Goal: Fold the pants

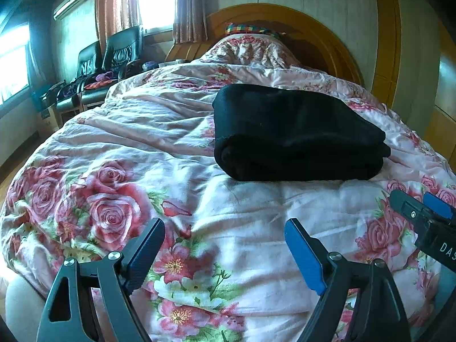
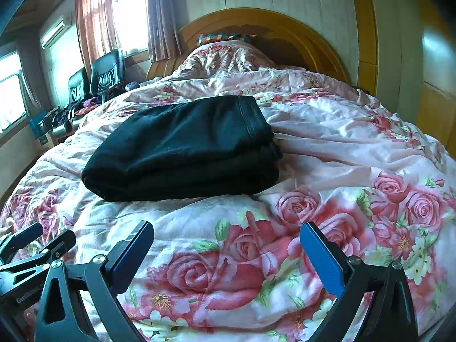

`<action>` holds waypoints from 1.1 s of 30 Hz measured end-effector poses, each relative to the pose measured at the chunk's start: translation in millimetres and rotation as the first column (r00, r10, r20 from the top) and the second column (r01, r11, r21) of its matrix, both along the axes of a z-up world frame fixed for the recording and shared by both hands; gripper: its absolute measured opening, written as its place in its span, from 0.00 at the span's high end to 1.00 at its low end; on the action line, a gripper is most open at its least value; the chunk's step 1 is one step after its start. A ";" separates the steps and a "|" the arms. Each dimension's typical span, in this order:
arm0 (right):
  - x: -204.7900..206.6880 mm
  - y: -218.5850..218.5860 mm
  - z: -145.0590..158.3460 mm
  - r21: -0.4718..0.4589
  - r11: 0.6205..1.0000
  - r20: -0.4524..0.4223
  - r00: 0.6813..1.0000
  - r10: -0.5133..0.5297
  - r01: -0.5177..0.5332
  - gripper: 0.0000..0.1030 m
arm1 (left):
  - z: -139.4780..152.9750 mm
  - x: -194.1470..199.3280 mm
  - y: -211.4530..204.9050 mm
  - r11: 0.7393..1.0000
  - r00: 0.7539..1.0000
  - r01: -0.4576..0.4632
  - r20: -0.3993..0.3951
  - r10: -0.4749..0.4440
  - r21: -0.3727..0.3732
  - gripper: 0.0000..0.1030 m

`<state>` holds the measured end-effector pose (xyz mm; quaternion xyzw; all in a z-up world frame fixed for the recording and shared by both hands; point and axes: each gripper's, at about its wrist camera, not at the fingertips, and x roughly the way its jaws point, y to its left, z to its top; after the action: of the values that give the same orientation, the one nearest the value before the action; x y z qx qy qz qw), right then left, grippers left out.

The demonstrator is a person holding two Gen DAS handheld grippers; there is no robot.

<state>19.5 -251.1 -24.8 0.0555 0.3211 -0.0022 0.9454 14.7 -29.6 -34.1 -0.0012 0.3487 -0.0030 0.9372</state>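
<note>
Black pants [image 1: 296,134] lie folded into a compact, layered bundle on the floral quilt [image 1: 176,154] of the bed, toward its middle, with the wooden headboard [image 2: 265,25] at the far end. In the right wrist view the same bundle [image 2: 182,148] shows a stitched hem or waistband along its far right edge, and the stacked layers sit squarely, one on another.

We hold the left gripper [image 1: 225,253] near the foot of the bed, its fingers spread wide with nothing between them, well apart from the bundle. The right gripper [image 2: 228,259] is likewise wide open and empty, near us and short of the pants; its tip also enters the left wrist view at the right edge [image 1: 421,213].

We judge the folding itself complete, or very nearly so: no loose leg or trailing edge is visible. The step in hand appears to be the release and retreat. If any further move is called for, it would be a light check of the bundle's right side, where the layers step slightly, taking care not to drag the soft quilt beneath.
</note>
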 end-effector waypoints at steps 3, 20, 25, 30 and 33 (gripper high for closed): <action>0.9 -0.2 -1.1 0.004 1.000 -0.004 1.000 0.003 -0.003 0.00 | -2.2 1.7 0.1 1.000 1.000 0.005 -0.019 -0.005 0.001 0.17; 1.1 1.0 -4.1 0.010 1.000 -0.019 1.000 0.003 -0.003 0.00 | -6.3 3.4 1.5 1.000 0.999 0.001 -0.033 0.000 0.006 0.18; 1.8 0.5 -5.0 0.014 1.000 -0.022 1.000 0.003 -0.002 0.00 | -7.7 3.7 1.7 1.000 0.999 -0.003 -0.038 0.003 0.006 0.18; 2.0 0.4 -5.6 0.015 1.000 -0.025 1.000 0.005 -0.005 0.00 | -8.7 4.1 2.1 1.000 0.999 -0.005 -0.041 0.005 0.006 0.18; 2.5 0.4 -6.6 0.014 1.000 -0.027 1.000 0.008 -0.008 0.00 | -9.6 4.4 2.2 1.000 0.999 -0.006 -0.043 0.006 0.005 0.18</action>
<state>21.9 -250.7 -31.3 0.0607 0.3342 0.0030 0.9405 19.1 -27.4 -43.7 0.0000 0.3689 0.0005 0.9295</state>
